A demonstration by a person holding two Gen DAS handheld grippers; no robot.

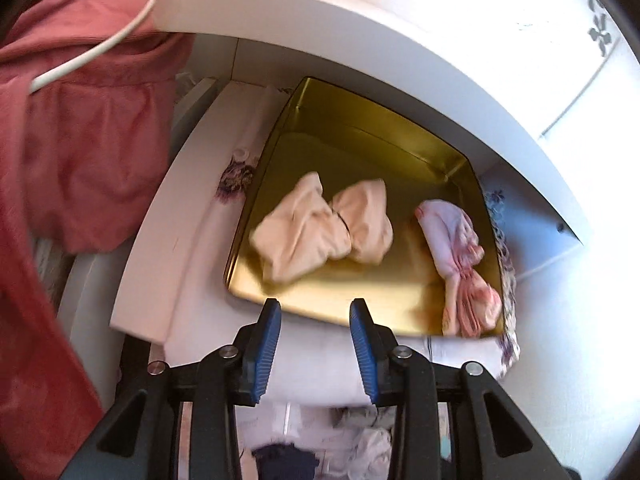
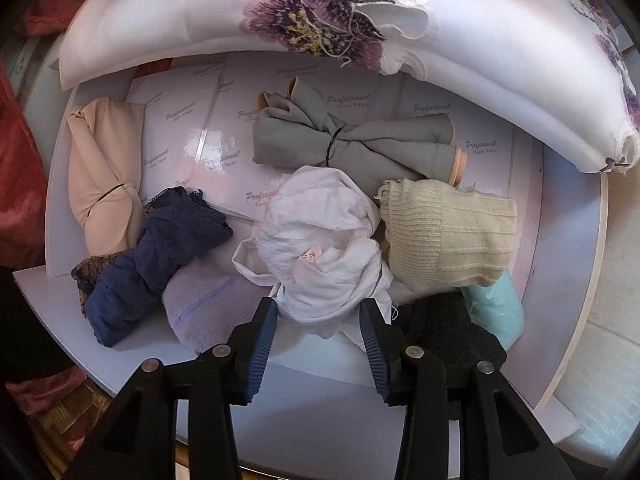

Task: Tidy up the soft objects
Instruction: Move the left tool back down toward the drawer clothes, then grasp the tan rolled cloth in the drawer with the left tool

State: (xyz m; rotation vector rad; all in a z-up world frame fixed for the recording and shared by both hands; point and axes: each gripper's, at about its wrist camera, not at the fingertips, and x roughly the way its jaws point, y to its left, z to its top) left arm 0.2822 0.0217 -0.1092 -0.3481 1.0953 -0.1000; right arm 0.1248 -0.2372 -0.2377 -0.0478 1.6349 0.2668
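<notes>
Gold tin (image 1: 360, 152) is seen under a white shelf (image 1: 360, 28), peach bundle (image 1: 320, 228) inside; left gripper (image 1: 316, 344) jaws spread, empty. Right gripper (image 2: 318, 344) jaws are spread around white bundle (image 2: 320, 248) in the drawer (image 2: 560, 280).

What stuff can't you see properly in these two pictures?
- Right wrist view: whether the right tool actually squeezes the white bundle; the cloth hides the pads' inner faces.
- Right wrist view: the light blue item and dark cloth, mostly covered by the cream knit bundle and the tool.
- Left wrist view: the peach bundle in the gold tin is blurred.
- Left wrist view: the clothes below the left tool, blocked by its arms.
</notes>
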